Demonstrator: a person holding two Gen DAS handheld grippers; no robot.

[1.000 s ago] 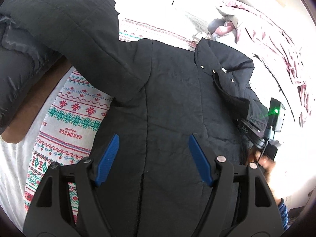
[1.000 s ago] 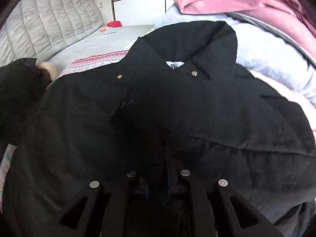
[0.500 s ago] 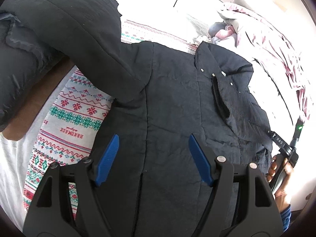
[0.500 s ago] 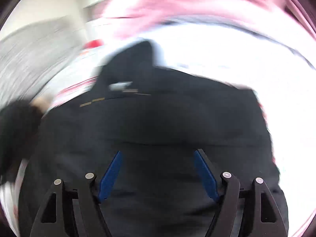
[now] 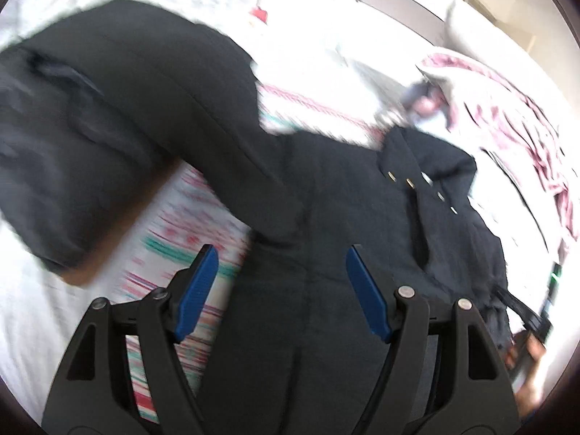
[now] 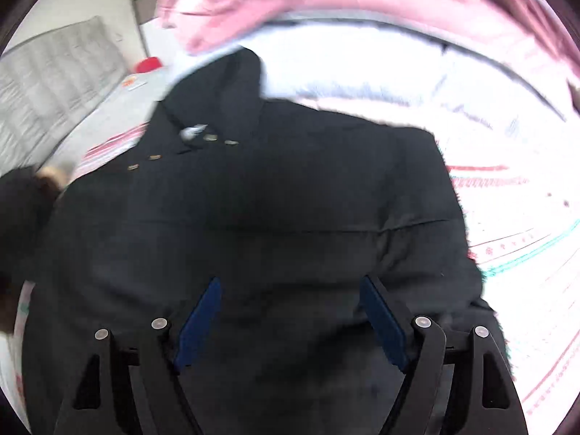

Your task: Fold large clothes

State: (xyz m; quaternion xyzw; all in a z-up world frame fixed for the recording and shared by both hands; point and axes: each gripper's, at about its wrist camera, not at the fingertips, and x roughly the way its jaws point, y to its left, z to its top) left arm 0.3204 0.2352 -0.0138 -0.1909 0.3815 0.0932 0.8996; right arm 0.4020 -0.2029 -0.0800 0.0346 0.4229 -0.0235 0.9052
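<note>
A large black padded coat [image 5: 326,210] lies spread on a bed, collar with snap buttons [image 5: 409,183] toward the far right and one sleeve [image 5: 152,83] stretched out to the upper left. My left gripper [image 5: 281,253] is open and empty above the coat's lower body. In the right wrist view the same coat [image 6: 253,217] fills the middle, its collar [image 6: 224,98] at the top. My right gripper [image 6: 290,286] is open and empty above the coat. The right gripper also shows at the left wrist view's right edge [image 5: 533,326], in a hand.
A patterned knit blanket [image 5: 170,253] lies under the coat, also at the right in the right wrist view [image 6: 514,239]. A pink and white duvet [image 5: 507,108] is piled at the far right, and in the right wrist view [image 6: 326,3]. A grey padded headboard [image 6: 54,76] stands at the left.
My right gripper has let go of the coat's front edge, opened and drawn back. The left gripper stayed open and shifted slightly; both views are blurred by motion.
</note>
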